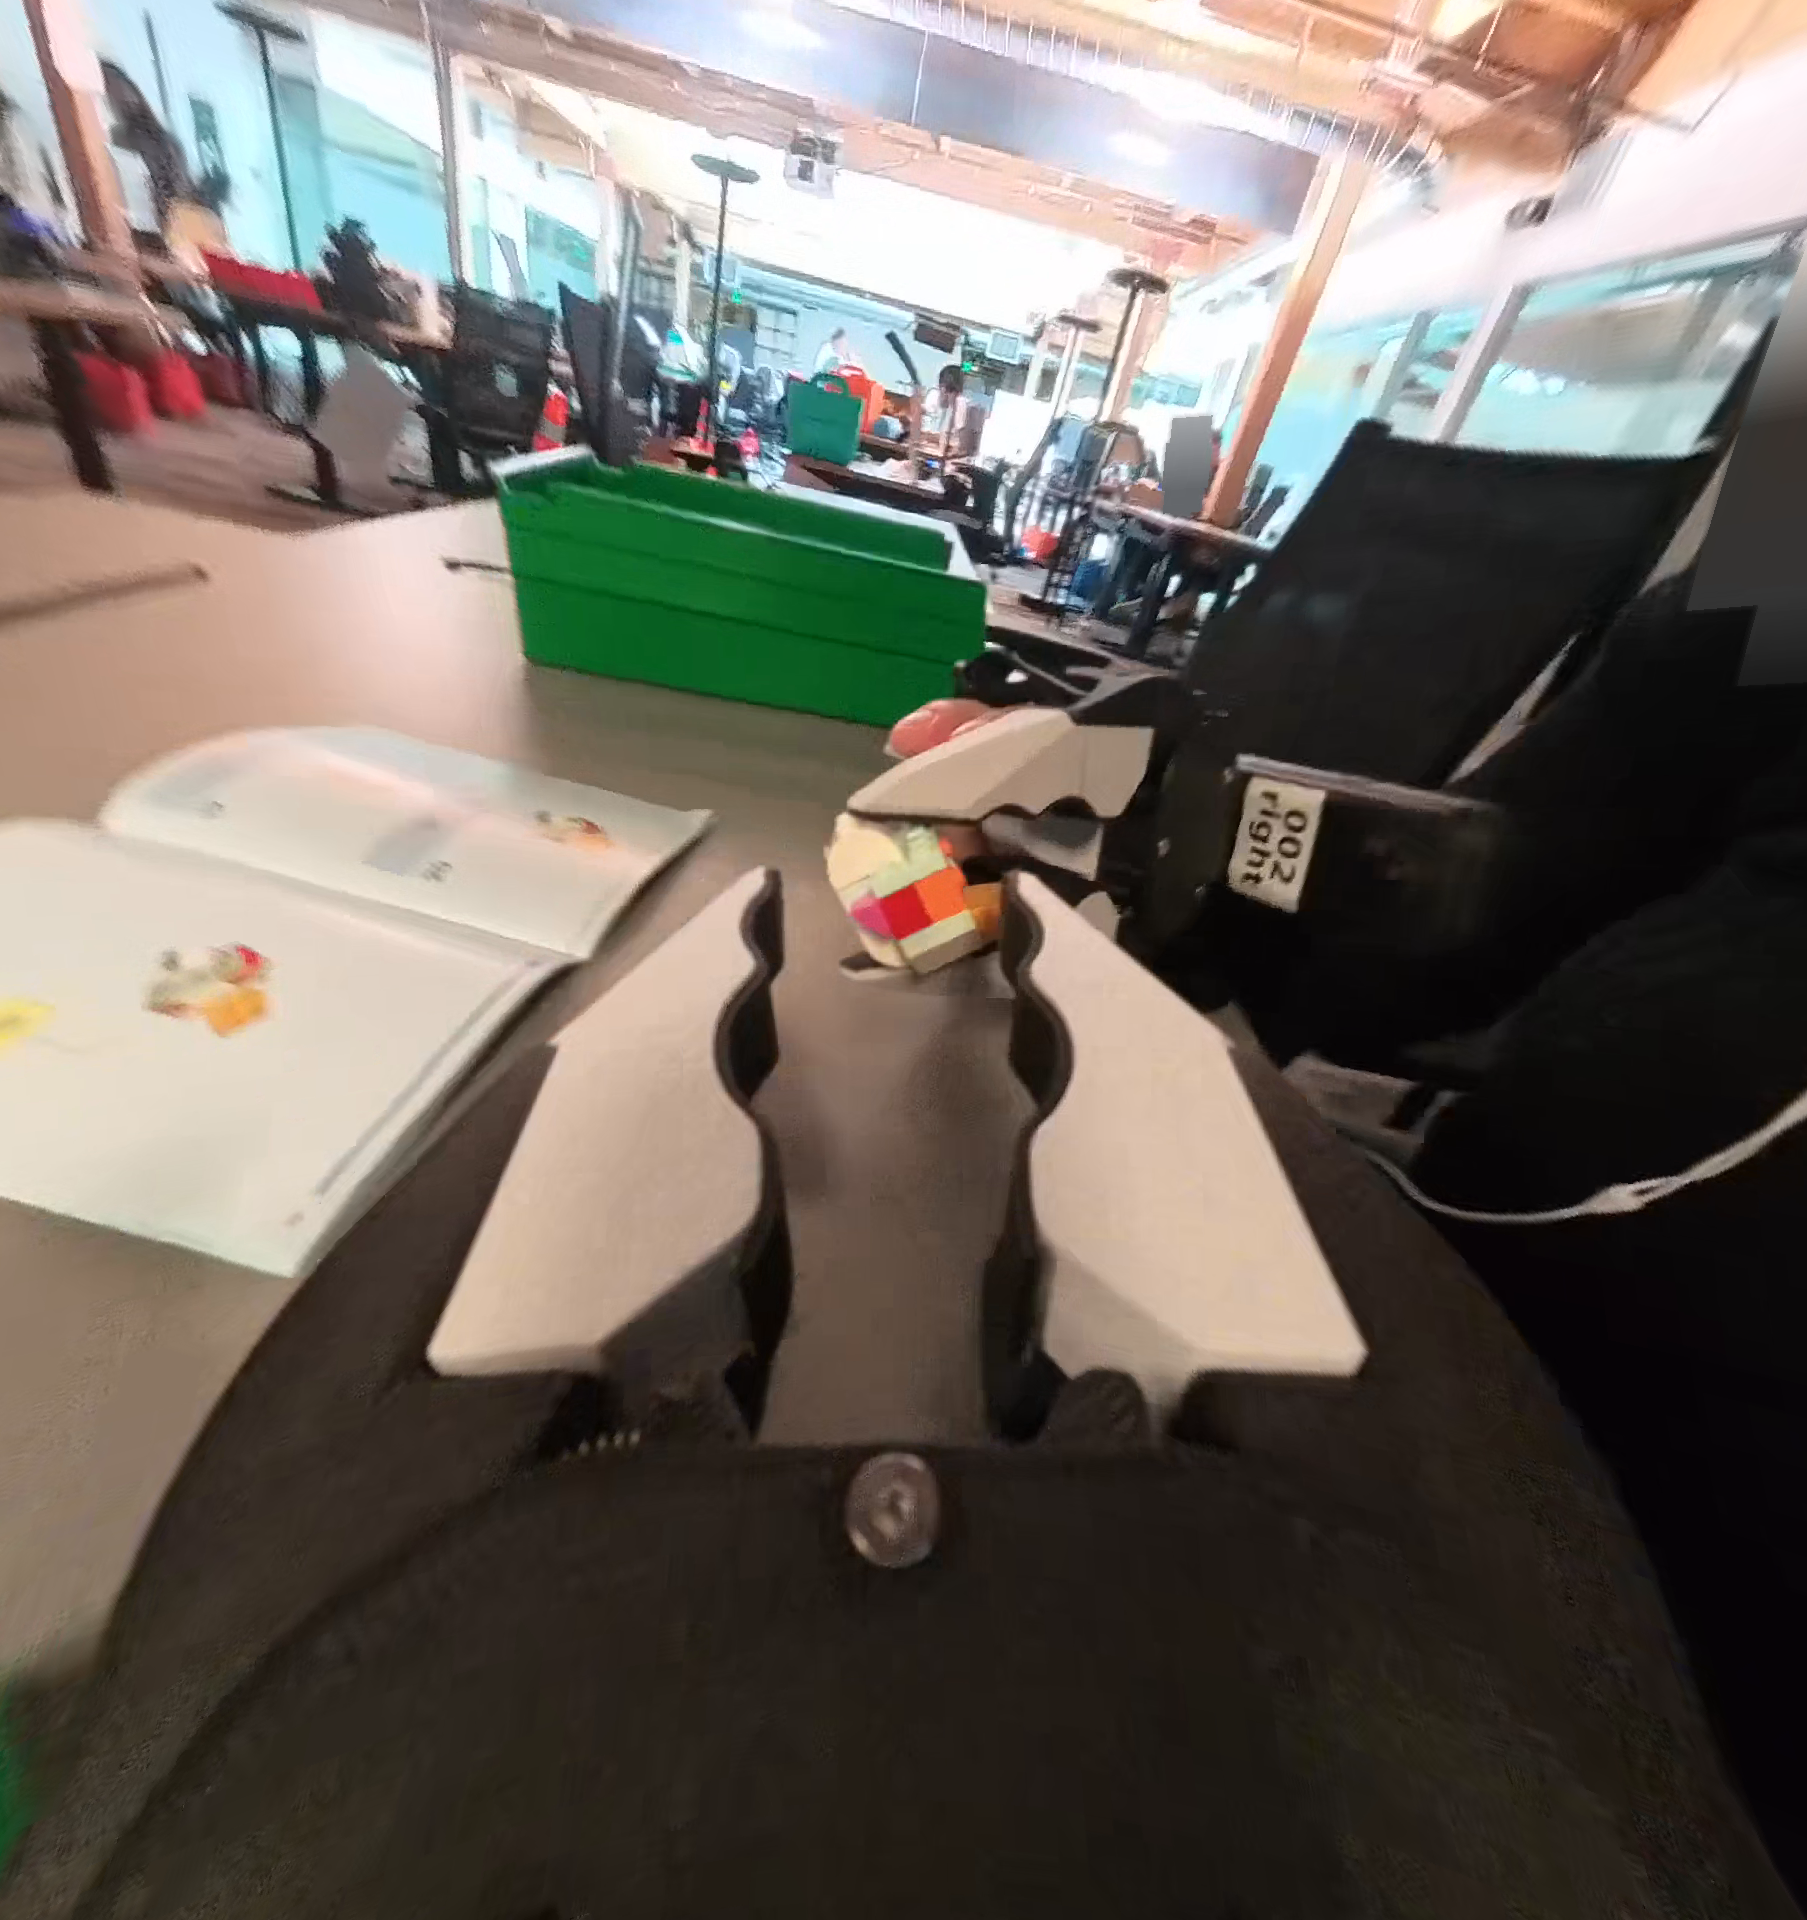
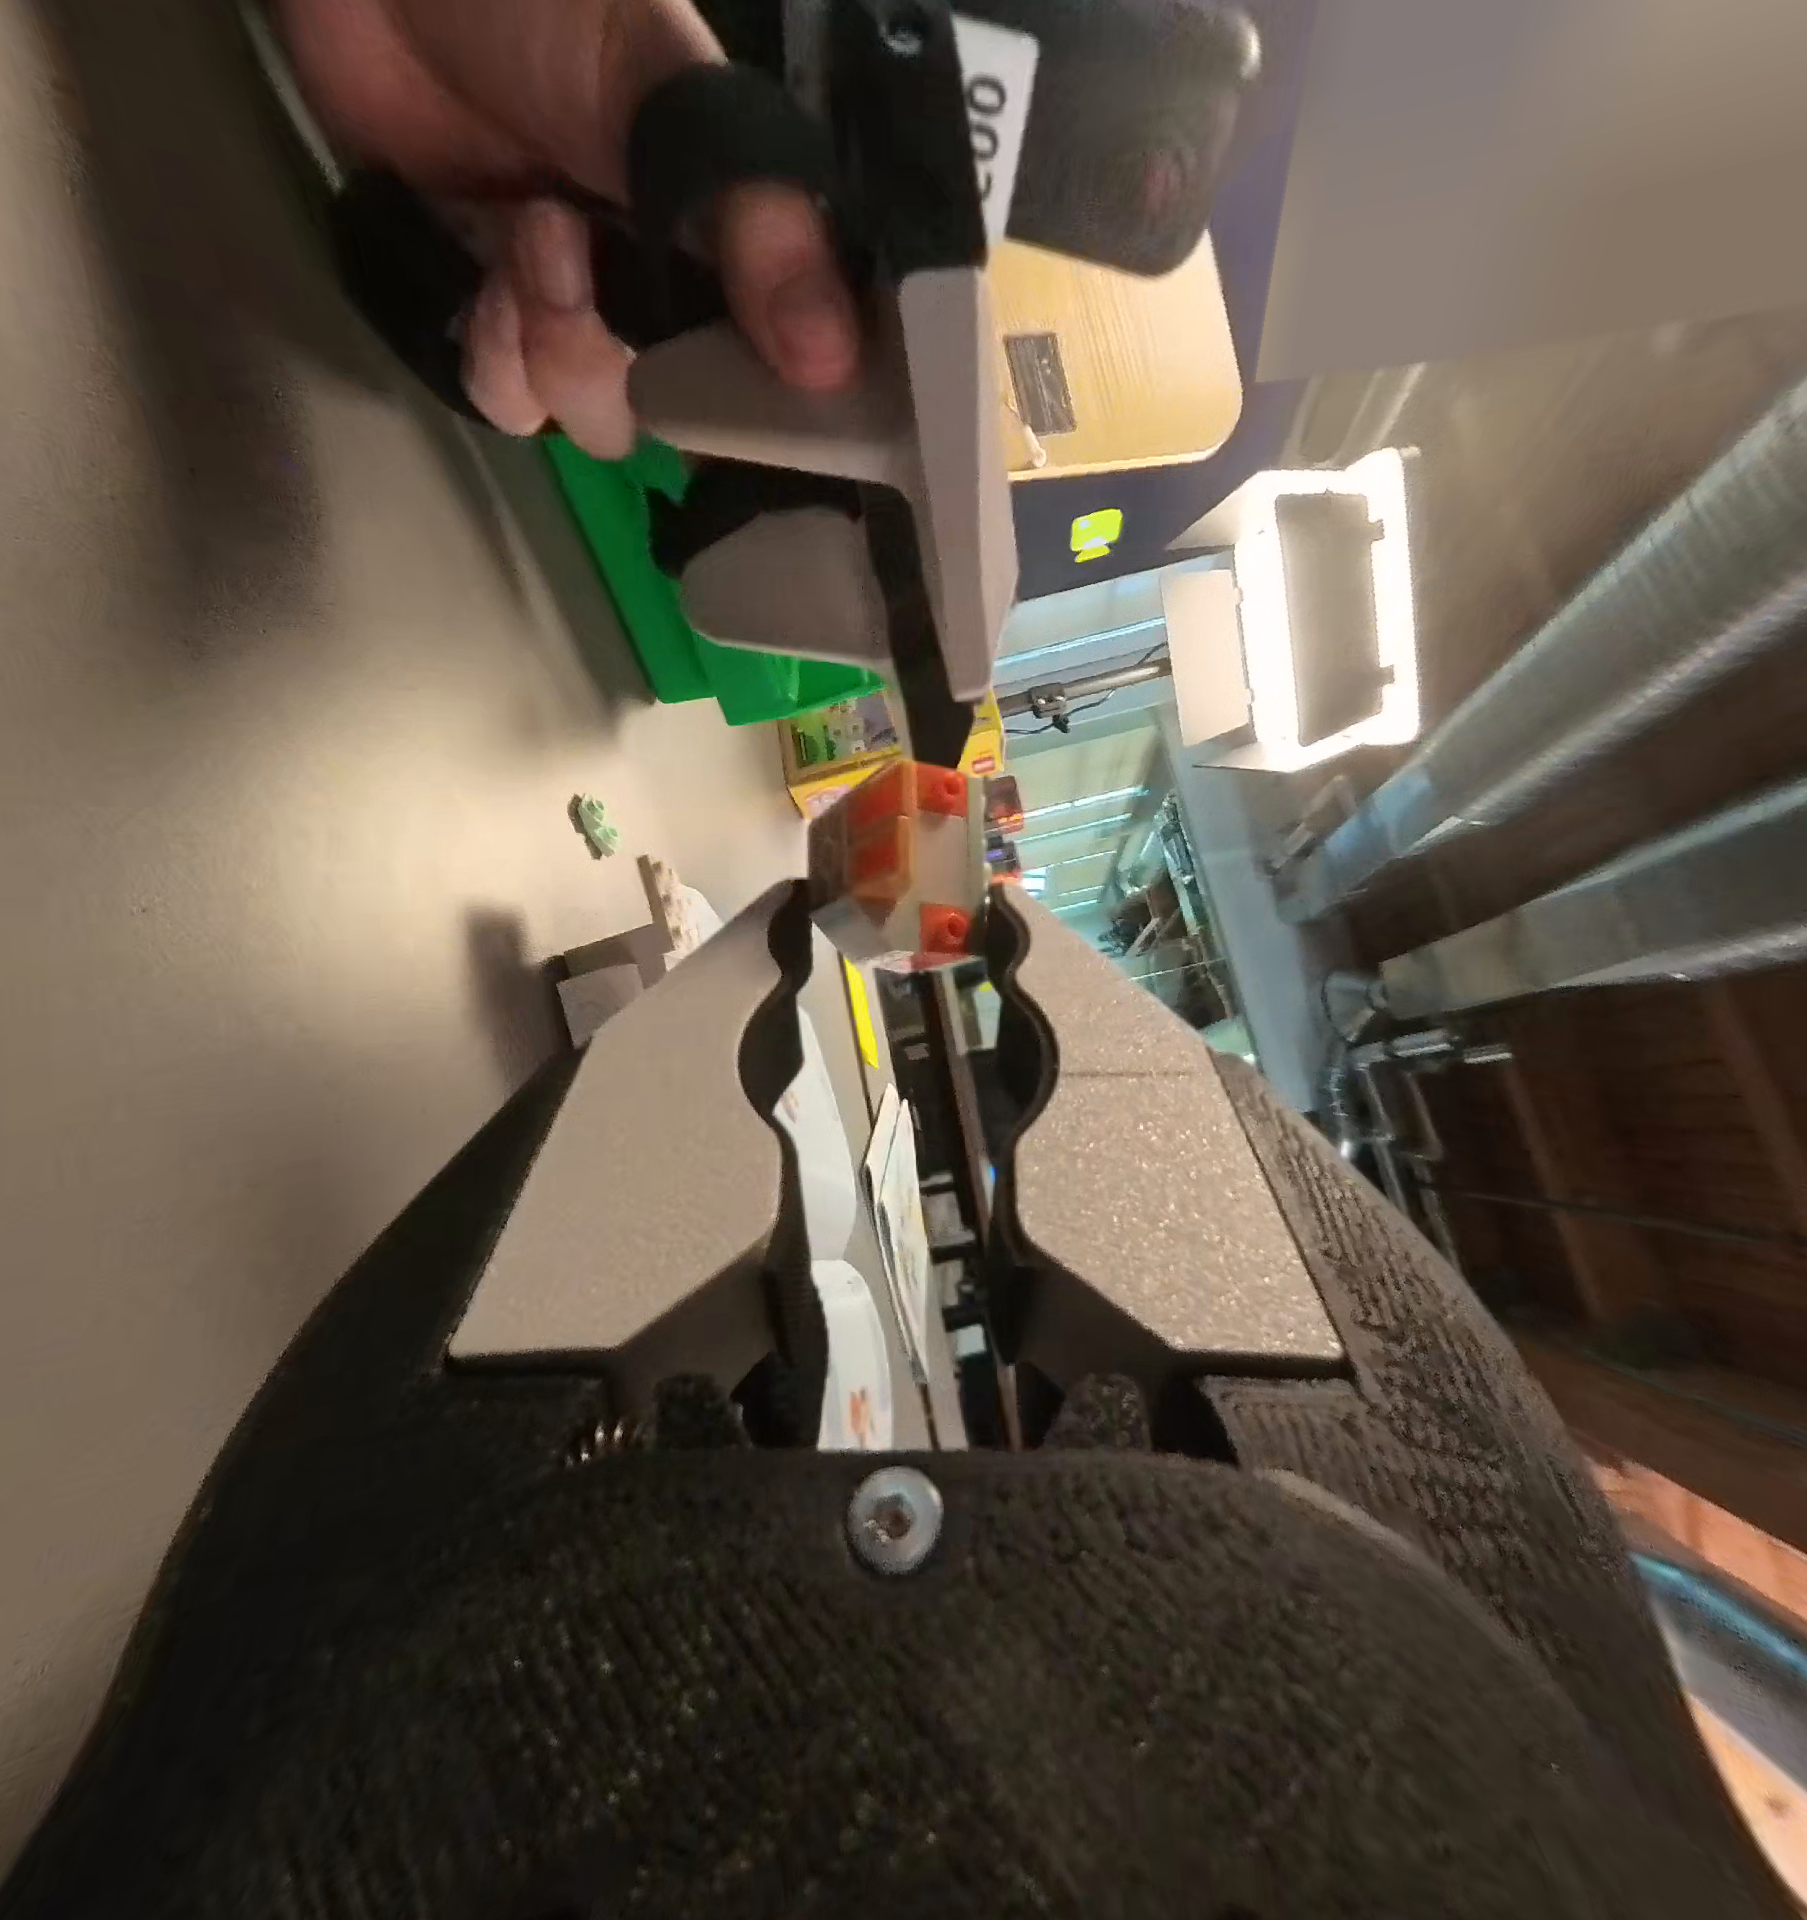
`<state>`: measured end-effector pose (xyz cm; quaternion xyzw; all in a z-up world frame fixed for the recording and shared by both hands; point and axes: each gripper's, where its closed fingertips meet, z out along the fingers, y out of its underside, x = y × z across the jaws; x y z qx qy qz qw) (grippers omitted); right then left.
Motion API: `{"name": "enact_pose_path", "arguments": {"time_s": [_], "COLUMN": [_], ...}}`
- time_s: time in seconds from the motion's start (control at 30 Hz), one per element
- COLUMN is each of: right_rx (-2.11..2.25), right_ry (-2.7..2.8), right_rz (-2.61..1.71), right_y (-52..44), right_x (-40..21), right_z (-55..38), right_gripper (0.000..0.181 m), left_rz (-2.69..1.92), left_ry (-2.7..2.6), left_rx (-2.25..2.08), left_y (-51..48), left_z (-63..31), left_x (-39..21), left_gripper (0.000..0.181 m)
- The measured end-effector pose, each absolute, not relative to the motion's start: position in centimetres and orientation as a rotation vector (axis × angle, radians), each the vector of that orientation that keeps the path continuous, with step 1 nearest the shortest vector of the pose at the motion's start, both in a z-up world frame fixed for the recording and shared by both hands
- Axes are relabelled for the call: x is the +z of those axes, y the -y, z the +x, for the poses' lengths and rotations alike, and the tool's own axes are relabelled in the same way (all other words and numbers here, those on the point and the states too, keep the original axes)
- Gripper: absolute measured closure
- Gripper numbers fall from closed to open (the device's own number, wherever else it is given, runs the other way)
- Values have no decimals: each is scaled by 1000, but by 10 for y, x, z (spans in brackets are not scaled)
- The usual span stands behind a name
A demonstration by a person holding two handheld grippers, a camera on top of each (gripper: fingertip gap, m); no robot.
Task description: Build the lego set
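A small lego model [image 1: 914,909] of white, red, orange and pink bricks is held off the table. My right gripper [image 1: 925,831] comes in from the right and is shut on it from above and below. In the right wrist view the model [image 2: 899,873] sits between my right gripper's [image 2: 897,909] tips, with red studs showing. My left gripper [image 1: 888,899] is open and empty, its tips right at the model. In the right wrist view the left gripper [image 2: 904,691] reaches in from above, and one finger pad [image 2: 935,743] touches the model's top.
An open instruction booklet [image 1: 255,987] lies on the grey table [image 1: 255,644] to the left. Stacked green trays [image 1: 743,603] stand behind. A pale green piece [image 2: 595,826], a tan piece [image 2: 670,899] and a yellow lego box [image 2: 847,764] sit farther along. A black chair [image 1: 1450,582] is at the right. My two grippers' fingertips are within a few centimetres of each other.
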<state>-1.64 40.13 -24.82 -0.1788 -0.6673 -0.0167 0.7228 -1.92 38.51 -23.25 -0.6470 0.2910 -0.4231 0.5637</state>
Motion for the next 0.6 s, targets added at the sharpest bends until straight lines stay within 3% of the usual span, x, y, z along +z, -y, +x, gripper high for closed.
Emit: {"name": "enact_pose_path", "arguments": {"time_s": [0.37, 0.6], "right_rx": [-37, -44], "right_ry": [1471, 1230], "right_rz": [-324, -593], "right_y": [-390, -454], "right_x": [-248, -214], "right_z": [-18, 30], "right_gripper": [148, 145], "left_rz": [-1602, -1556], "left_ry": [-748, -896], "left_rx": [-1035, -695], "left_y": [-378, -372], "left_z": [-4, -18], "left_x": [-247, -254], "left_gripper": [154, 155]}}
